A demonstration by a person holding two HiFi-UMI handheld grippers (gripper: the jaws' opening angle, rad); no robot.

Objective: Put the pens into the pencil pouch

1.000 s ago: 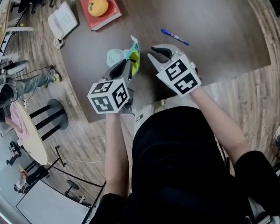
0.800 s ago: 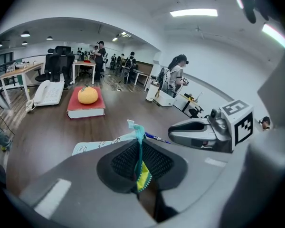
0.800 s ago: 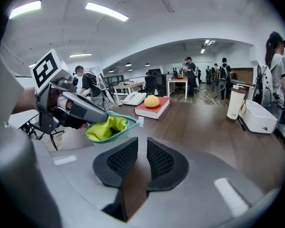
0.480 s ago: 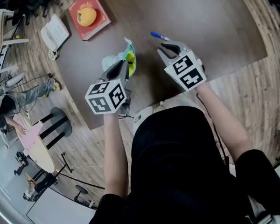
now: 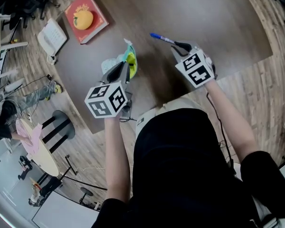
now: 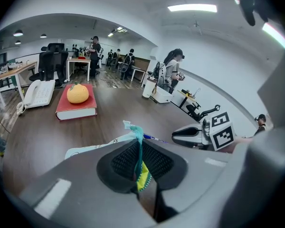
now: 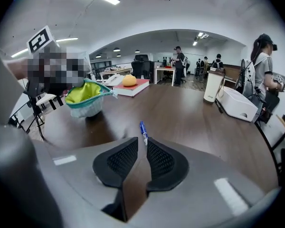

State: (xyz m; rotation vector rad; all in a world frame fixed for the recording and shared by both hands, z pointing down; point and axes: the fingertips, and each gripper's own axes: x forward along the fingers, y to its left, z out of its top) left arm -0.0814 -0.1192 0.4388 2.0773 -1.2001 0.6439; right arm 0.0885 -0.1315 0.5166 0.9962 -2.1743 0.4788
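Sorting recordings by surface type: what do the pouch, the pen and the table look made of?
Pouch: soft matte fabric; it sags and creases, with a zipper edge.
Pen: probably plastic, with a smooth blue barrel.
Table: dark wood-look top with faint grain and a soft sheen; maybe laminate.

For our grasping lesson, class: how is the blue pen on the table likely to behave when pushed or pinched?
The pen is slim and round on a smooth table, so a sideways nudge would probably roll it. Its straight barrel looks stiff and likely light. The right tool is at one end; pinched there, it may pivot.
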